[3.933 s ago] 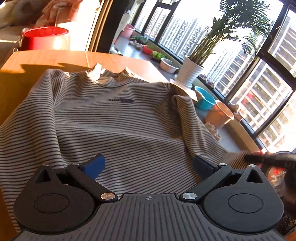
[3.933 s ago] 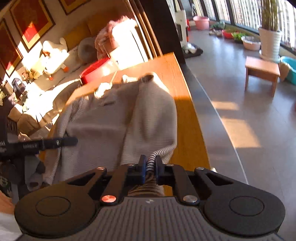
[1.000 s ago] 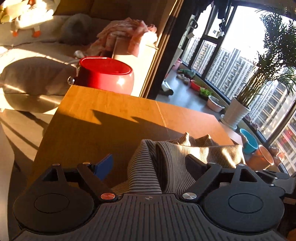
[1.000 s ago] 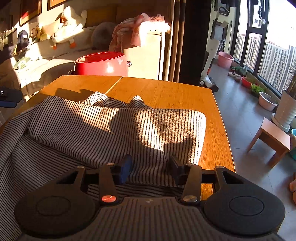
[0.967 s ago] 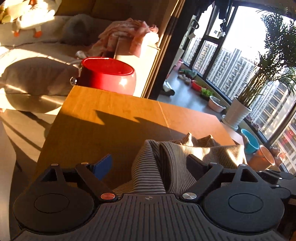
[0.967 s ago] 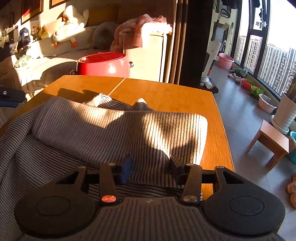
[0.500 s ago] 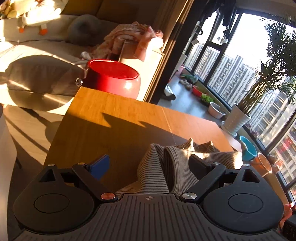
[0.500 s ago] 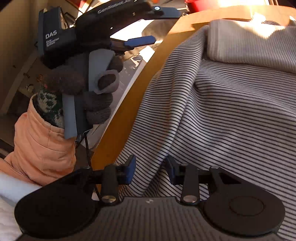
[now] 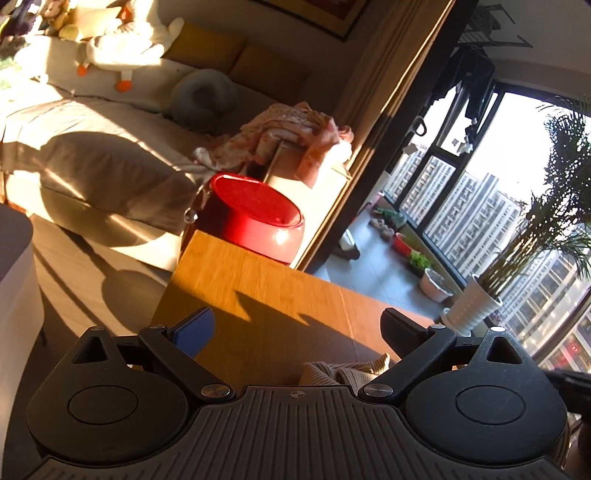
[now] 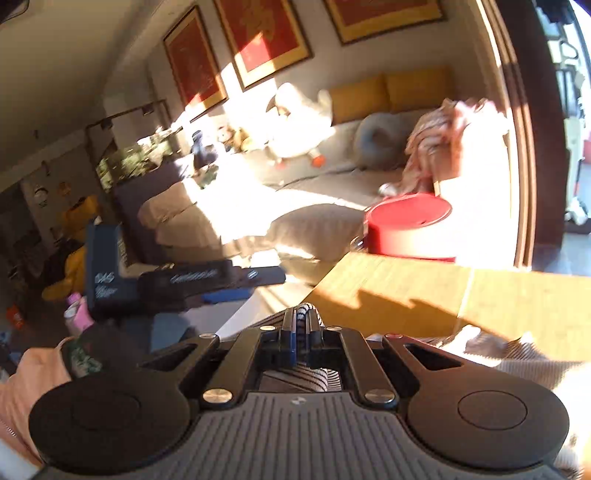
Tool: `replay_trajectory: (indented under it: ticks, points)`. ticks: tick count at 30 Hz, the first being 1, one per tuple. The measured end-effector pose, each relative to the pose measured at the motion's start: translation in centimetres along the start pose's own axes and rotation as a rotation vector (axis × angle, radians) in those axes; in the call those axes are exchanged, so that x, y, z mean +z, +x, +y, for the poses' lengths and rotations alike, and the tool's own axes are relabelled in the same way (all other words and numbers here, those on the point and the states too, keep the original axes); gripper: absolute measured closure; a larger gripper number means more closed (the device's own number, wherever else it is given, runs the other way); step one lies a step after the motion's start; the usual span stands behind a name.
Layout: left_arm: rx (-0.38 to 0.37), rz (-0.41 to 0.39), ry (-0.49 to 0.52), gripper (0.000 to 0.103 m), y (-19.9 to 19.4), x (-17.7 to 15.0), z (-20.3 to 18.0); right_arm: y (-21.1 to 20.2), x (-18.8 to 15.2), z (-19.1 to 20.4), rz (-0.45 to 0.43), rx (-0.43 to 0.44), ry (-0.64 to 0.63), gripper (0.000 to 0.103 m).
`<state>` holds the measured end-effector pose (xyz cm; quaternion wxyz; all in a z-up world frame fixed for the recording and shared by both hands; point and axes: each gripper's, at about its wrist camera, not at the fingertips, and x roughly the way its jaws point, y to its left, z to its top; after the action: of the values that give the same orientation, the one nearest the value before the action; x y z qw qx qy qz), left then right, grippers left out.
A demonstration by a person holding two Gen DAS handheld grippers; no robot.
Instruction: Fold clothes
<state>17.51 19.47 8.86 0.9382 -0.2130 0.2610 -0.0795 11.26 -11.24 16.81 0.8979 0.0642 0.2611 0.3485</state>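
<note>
Jaws of the left gripper [image 9: 297,328] stand wide and are opening further, with nothing between them but bare wood. Seen from the left wrist, the wooden table [image 9: 258,291] runs ahead, half in sun and half in shadow. Beyond its far edge sits a red round container [image 9: 251,218], behind that a sofa [image 9: 92,140] with a white stuffed goose [image 9: 122,48] and a grey ring cushion [image 9: 203,96], and a pink blanket [image 9: 291,136] draped over a box. To the right, tall windows and a potted palm [image 9: 476,306] in a white pot. Of the striped shirt [image 9: 343,373] only a small bunched ridge peeps above the gripper body, lying on the table; the rest is hidden below.

From the right wrist, the right gripper [image 10: 301,338] is clamped tight on a fold of the striped shirt [image 10: 304,314], the black-and-white stripes arching up between the fingers. More of the cloth lies on the table [image 10: 517,299] at the lower right, washed out by glare. At the left the left gripper [image 10: 236,282] hangs beside the table edge, blurred, its printed lettering unreadable; a gloved hand [image 10: 92,350] and peach sleeve [image 10: 22,384] are cut off by the frame. The red container [image 10: 410,229], sofa [image 10: 303,214] and red framed pictures [image 10: 266,33] sit behind, soft and overexposed.
</note>
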Motion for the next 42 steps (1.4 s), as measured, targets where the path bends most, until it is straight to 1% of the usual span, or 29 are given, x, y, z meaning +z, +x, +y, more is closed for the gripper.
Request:
replay_trajectory:
  ticks: [4,7,10,12,13,16,18,20,23,24,27,29,31,37,38,40,42]
  points:
    - [-0.025,0.049,0.019,0.002,0.8,-1.0,-0.4,-2.3,1.7,-5.3,-0.063,-0.184,0.048,0.099]
    - [-0.049,0.102,0.036,0.001,1.9,-2.4,-1.2,-3.9,0.6,-9.4,-0.064,-0.313,0.108,0.099]
    - [-0.074,0.146,0.06,0.001,2.6,-3.7,-2.0,-3.5,-1.9,-13.1,-0.021,-0.487,0.115,0.099]
    - [-0.092,0.174,0.078,0.0,3.0,-4.6,-2.6,-3.2,-4.0,-14.9,0.009,-0.622,0.085,0.099]
    - [-0.1,0.188,0.086,0.0,3.1,-5.1,-3.0,-3.5,-4.8,-15.5,0.017,-0.658,0.093,0.099]
    - [-0.124,0.227,0.113,0.0,3.5,-6.6,-4.0,-4.3,-6.4,-17.3,0.03,-0.702,0.173,0.098]
    - [-0.142,0.257,0.131,0.0,3.9,-7.7,-4.9,-4.7,-7.0,-17.2,0.027,-0.671,0.195,0.097]
    - [-0.159,0.282,0.144,0.0,4.3,-8.7,-5.7,-4.8,-7.5,-16.6,0.032,-0.642,0.194,0.093]
    - [-0.188,0.302,0.168,0.0,5.0,-10.5,-7.0,-4.2,-7.9,-15.9,0.044,-0.584,0.215,0.076]
    - [-0.189,0.302,0.181,0.0,5.2,-11.1,-7.3,-4.1,-8.2,-15.7,0.048,-0.565,0.222,0.066]
    - [-0.168,0.301,0.241,0.0,5.7,-12.8,-7.9,-3.4,-8.9,-15.0,0.071,-0.521,0.233,0.052]
    - [-0.159,0.302,0.253,0.0,5.9,-13.6,-7.8,-2.7,-9.3,-14.6,0.084,-0.502,0.238,0.051]
    - [-0.153,0.283,0.265,0.0,5.8,-14.1,-7.5,-2.4,-9.7,-14.0,0.08,-0.493,0.23,0.051]
    - [-0.144,0.25,0.286,0.0,5.3,-15.0,-7.4,-2.3,-9.3,-11.9,-0.006,-0.517,0.151,0.051]
    - [-0.143,0.247,0.287,0.0,5.2,-15.0,-7.4,-2.2,-9.2,-11.6,-0.013,-0.509,0.145,0.05]
    - [-0.139,0.243,0.294,0.0,5.1,-15.2,-7.6,-1.9,-8.9,-11.2,-0.005,-0.491,0.135,0.044]
    - [-0.134,0.241,0.309,0.0,5.2,-15.2,-7.6,-1.3,-8.9,-10.9,0.017,-0.468,0.121,0.041]
